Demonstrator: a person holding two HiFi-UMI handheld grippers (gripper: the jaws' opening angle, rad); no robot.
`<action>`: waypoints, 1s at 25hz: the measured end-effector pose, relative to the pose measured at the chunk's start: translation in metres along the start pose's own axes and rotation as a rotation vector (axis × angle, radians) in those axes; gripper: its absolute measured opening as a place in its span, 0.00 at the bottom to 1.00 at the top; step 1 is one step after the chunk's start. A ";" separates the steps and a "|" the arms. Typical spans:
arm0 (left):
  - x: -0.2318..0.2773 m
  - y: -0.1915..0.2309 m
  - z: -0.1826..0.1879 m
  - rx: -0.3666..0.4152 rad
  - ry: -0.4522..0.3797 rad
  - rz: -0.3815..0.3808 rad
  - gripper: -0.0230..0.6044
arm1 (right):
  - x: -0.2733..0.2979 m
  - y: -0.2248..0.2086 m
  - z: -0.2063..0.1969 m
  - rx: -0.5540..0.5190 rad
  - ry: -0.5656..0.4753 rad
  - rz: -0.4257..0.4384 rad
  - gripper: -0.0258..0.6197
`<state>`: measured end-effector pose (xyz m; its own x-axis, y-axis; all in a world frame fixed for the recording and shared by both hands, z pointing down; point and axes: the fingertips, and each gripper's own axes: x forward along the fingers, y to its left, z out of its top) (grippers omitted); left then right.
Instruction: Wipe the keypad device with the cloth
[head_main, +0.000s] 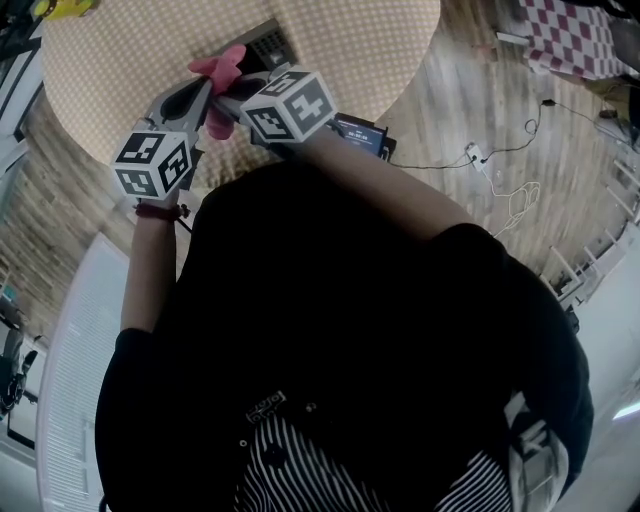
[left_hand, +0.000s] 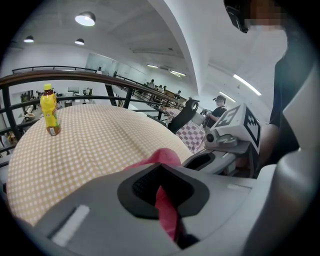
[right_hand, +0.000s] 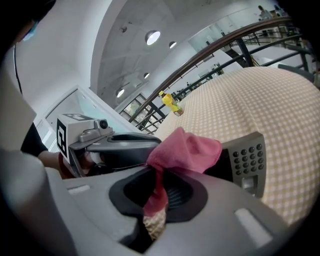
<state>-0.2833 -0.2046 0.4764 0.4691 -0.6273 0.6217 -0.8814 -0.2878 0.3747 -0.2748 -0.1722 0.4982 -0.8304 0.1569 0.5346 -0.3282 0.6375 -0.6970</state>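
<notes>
The cloth (right_hand: 187, 150) is soft pink fabric with a fine matt nap. The keypad device (right_hand: 247, 162) is matt grey plastic with dark keys. The left claw (left_hand: 162, 195) and right claw (right_hand: 157, 192) are smooth matt grey plastic with a dark ribbed lining. Checked woven fabric covers the bench (right_hand: 280, 110)

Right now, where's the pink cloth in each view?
Head view: pink cloth at top, left of centre.
Left gripper view: low centre, between the jaws.
Right gripper view: centre, bunched over the jaws, left of the keypad device.
Shared landmark: the checked table.
</notes>
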 end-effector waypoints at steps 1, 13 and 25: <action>0.003 0.003 0.000 0.002 0.010 -0.004 0.04 | 0.001 -0.002 0.001 0.004 0.001 -0.001 0.12; 0.037 0.018 0.020 0.107 0.090 -0.038 0.04 | 0.022 -0.049 -0.072 0.075 0.257 -0.081 0.12; 0.083 0.032 -0.003 0.324 0.287 -0.018 0.04 | 0.017 -0.066 -0.047 0.058 0.113 -0.201 0.12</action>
<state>-0.2724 -0.2639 0.5426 0.4411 -0.4062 0.8003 -0.8234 -0.5380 0.1808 -0.2464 -0.1762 0.5757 -0.6910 0.1171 0.7133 -0.5100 0.6203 -0.5959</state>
